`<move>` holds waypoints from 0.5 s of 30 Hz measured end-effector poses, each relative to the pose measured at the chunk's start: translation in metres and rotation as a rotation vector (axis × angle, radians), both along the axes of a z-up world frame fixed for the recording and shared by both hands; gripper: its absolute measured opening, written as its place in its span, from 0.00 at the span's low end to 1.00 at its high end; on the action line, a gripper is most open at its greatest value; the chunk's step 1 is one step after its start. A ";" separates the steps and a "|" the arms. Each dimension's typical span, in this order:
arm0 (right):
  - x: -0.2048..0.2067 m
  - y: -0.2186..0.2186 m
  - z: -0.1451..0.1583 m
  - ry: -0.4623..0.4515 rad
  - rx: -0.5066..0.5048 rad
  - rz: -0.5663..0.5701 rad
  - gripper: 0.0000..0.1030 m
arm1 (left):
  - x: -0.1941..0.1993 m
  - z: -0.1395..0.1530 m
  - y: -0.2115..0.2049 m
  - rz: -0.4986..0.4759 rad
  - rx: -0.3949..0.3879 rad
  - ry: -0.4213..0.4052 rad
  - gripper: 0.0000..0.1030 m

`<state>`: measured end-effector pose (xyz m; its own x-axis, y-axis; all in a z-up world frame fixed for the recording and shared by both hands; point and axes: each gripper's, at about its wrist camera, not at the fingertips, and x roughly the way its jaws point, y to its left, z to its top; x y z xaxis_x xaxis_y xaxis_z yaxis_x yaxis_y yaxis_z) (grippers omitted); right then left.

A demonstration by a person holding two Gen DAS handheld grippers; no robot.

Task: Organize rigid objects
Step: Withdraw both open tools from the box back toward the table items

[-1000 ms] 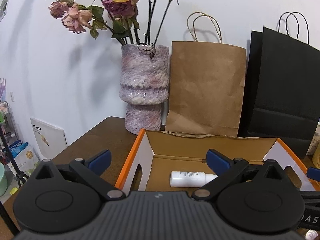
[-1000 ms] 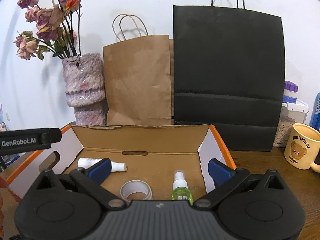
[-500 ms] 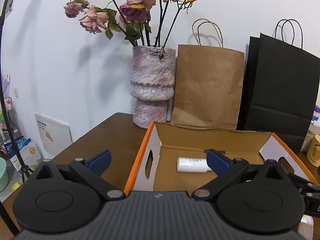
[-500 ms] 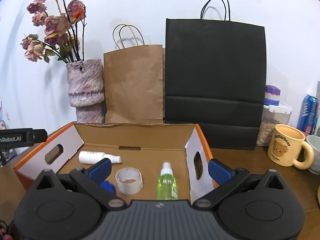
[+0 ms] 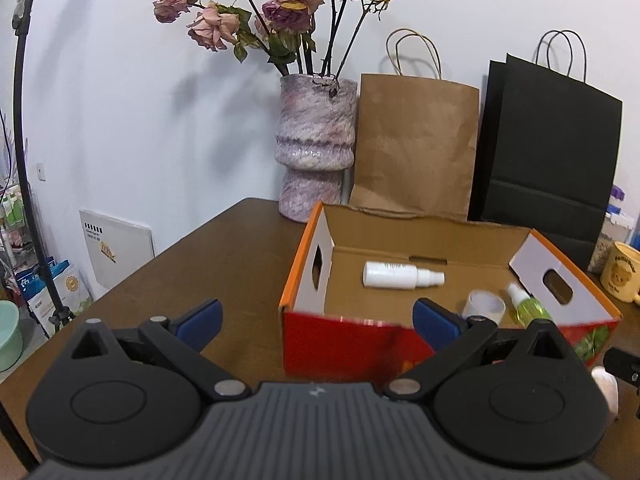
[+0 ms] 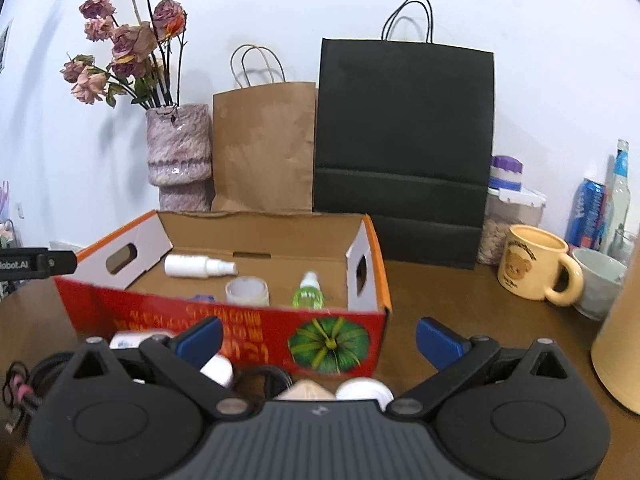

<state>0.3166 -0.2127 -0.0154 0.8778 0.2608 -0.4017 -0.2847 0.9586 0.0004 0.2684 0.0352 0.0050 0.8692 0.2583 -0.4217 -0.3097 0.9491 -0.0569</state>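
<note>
An open cardboard box [image 6: 240, 332] with a red front and orange rim stands on the brown table; it also shows in the left wrist view [image 5: 344, 344]. Inside lie a white spray bottle [image 6: 198, 266] [image 5: 400, 275], a roll of tape [image 6: 247, 290] [image 5: 485, 306] and a green spray bottle [image 6: 308, 294] [image 5: 527, 308]. My right gripper [image 6: 318, 336] is open and empty, in front of the box. Small white items [image 6: 362, 390] and black cables [image 6: 272, 380] lie just below it. My left gripper [image 5: 316, 316] is open and empty, at the box's front left corner.
A vase of dried roses [image 5: 314, 148], a brown paper bag [image 6: 264, 148] and a black paper bag [image 6: 404, 144] stand behind the box. A yellow bear mug [image 6: 534, 262], a grey cup [image 6: 600, 284], a jar, a can and a bottle stand at the right. A tan cylinder [image 6: 620, 336] is near right.
Both grippers have pulled back from the box, so its red front now shows. Both stay open and empty.
</note>
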 end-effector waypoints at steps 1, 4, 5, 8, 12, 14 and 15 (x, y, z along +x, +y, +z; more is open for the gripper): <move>-0.004 -0.003 -0.002 0.006 -0.002 -0.002 1.00 | -0.003 -0.001 -0.001 -0.002 0.001 0.003 1.00; -0.017 -0.012 -0.008 0.025 -0.001 -0.009 1.00 | -0.012 -0.006 -0.003 -0.005 0.001 0.020 1.00; -0.020 -0.014 -0.010 0.032 -0.001 -0.011 1.00 | -0.015 -0.008 -0.003 -0.006 0.001 0.027 1.00; -0.032 -0.024 -0.015 0.044 0.002 -0.021 1.00 | -0.024 -0.013 -0.005 -0.010 0.007 0.046 1.00; -0.042 -0.035 -0.020 0.073 0.010 -0.023 1.00 | -0.036 -0.019 -0.005 -0.018 0.005 0.063 1.00; -0.046 -0.042 -0.025 0.096 0.014 -0.025 1.00 | -0.041 -0.021 -0.005 -0.021 0.002 0.075 1.00; -0.047 -0.045 -0.028 0.109 0.016 -0.026 1.00 | -0.044 -0.023 -0.005 -0.026 -0.001 0.081 1.00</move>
